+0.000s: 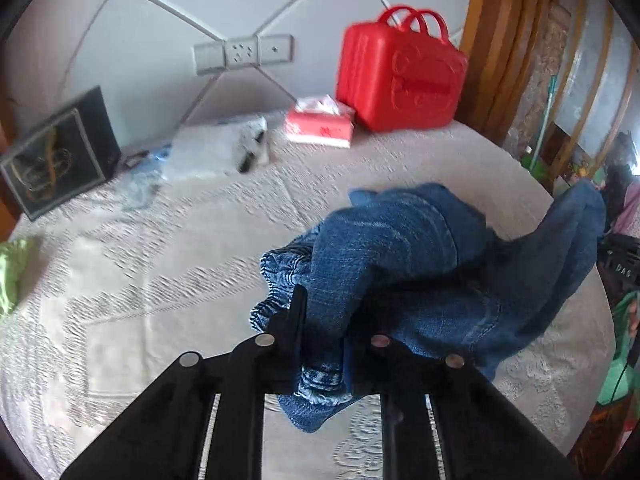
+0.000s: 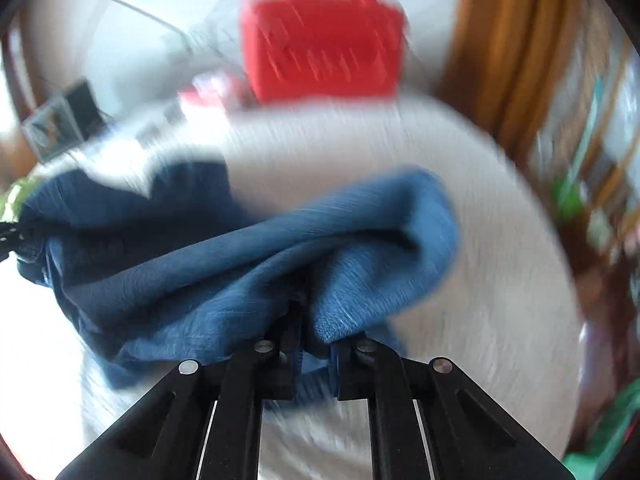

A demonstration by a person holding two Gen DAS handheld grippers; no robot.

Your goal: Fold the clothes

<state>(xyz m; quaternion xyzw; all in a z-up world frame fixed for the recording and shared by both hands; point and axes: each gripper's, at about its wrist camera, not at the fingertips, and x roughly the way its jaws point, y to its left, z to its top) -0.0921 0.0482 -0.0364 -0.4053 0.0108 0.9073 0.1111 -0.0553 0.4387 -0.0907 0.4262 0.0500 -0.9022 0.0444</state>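
Left wrist view: my left claw (image 1: 320,332) and right claw (image 2: 310,336) each pinch the jeans (image 1: 400,264), bunched above the bed (image 1: 160,280). I judge the thin bites could slip, dropping them crumpled.

I saw a bed (image 1: 168,264) under a cream, patterned spread filling the middle of the left wrist frame. Behind it rose a pale padded wall (image 1: 168,12) with a switch and socket panel (image 1: 243,54) at upper centre. Orange-brown curtains (image 1: 504,40) hung at the upper right, daylight coming past them. A red case (image 1: 400,76) stood against the wall, a tissue box (image 1: 320,126) beside it, a dark framed box (image 1: 60,156) at the left.
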